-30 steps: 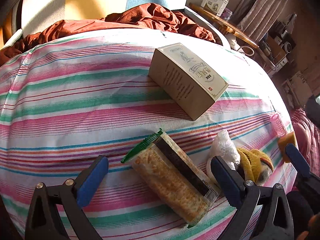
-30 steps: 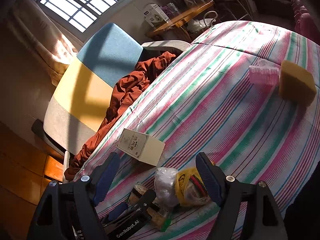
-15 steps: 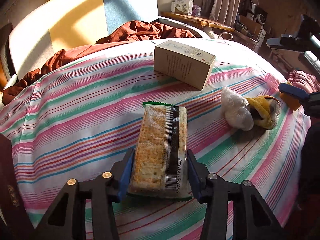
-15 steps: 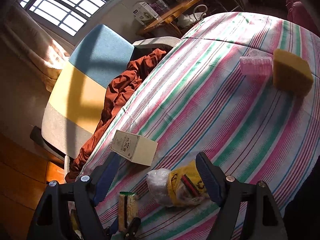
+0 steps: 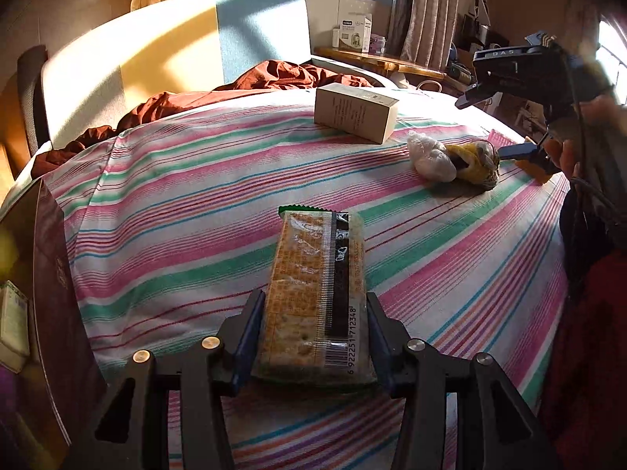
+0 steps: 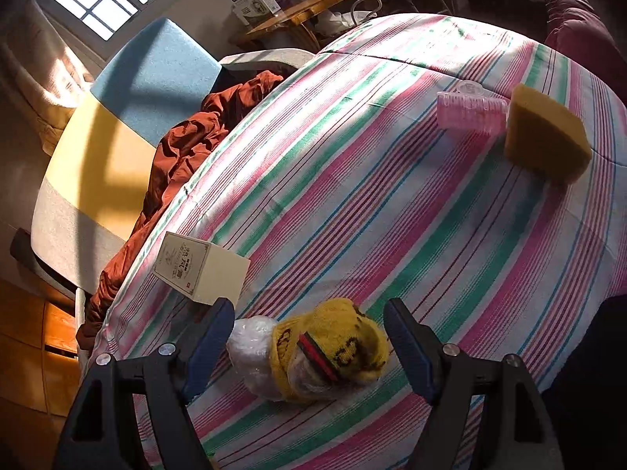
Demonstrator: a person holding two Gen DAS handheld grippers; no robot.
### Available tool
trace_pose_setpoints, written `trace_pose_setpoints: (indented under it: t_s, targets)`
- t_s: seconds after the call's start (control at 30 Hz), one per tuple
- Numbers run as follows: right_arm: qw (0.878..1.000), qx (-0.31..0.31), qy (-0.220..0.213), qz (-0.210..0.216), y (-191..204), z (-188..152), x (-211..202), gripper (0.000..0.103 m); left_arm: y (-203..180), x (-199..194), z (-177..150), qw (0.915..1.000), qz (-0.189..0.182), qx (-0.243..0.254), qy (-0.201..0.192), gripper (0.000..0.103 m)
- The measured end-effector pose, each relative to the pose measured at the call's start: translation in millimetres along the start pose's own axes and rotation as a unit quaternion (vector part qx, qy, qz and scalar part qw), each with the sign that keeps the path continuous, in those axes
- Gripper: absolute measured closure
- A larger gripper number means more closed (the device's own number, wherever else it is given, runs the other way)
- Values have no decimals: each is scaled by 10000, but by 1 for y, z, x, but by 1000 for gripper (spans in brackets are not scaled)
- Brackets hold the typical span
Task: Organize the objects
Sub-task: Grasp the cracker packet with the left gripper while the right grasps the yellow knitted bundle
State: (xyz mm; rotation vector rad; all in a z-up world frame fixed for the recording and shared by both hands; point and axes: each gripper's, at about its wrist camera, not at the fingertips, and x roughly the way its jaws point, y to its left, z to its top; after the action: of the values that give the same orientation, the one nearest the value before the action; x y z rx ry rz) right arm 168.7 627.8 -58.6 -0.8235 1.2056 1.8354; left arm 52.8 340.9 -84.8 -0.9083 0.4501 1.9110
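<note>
Left wrist view shows the left gripper (image 5: 311,337) clamped on the near end of a long clear-wrapped cracker packet with a green sealed edge (image 5: 318,286), its jaws having just closed on it, lifted over the near edge of the striped pink, green and white bedspread (image 5: 188,203). Right wrist view shows the right gripper (image 6: 309,337) with jaws apart, straddling but not pressing a yellow knitted cap stuffed with a clear plastic bag (image 6: 313,352) near that same edge, just beside a cream cardboard box (image 6: 203,270). The packet seems picked and bound for storage; next, I judge, the right jaws must sink and close on the soft cap.
</note>
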Motion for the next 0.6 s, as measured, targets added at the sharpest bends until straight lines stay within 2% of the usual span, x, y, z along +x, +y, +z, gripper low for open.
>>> trace_pose_setpoints:
  t_s: [0.17, 0.23, 0.3, 0.37, 0.4, 0.43, 0.53, 0.6]
  targets:
    - [9983, -83, 552, -171, 0, -6, 23, 23, 3, 0, -1, 9999, -62, -76, -86, 52]
    - [9975, -100, 668, -187, 0, -8, 28, 26, 3, 0, -2, 9998, -79, -104, -115, 52]
    - [9974, -146, 657, -252, 0, -9, 28, 30, 5, -1, -2, 9997, -137, -188, -111, 52]
    - [9973, -180, 655, -282, 1, -9, 27, 39, 4, -1, -3, 9997, -156, -167, -133, 52]
    - [9973, -197, 653, -260, 1, -10, 27, 50, 4, -1, -3, 9997, -145, -160, -144, 52]
    - [9975, -209, 635, -232, 1, -10, 25, 55, 3, -1, -4, 9997, -137, -147, -151, 52]
    - [9987, -148, 398, -287, -1, -6, 16, 60, 2, -1, -4, 9997, -142, -138, -163, 50]
    - [9980, -201, 287, -521, -1, -5, 13, 60, 3, -1, -4, 9997, -151, -134, -165, 50]
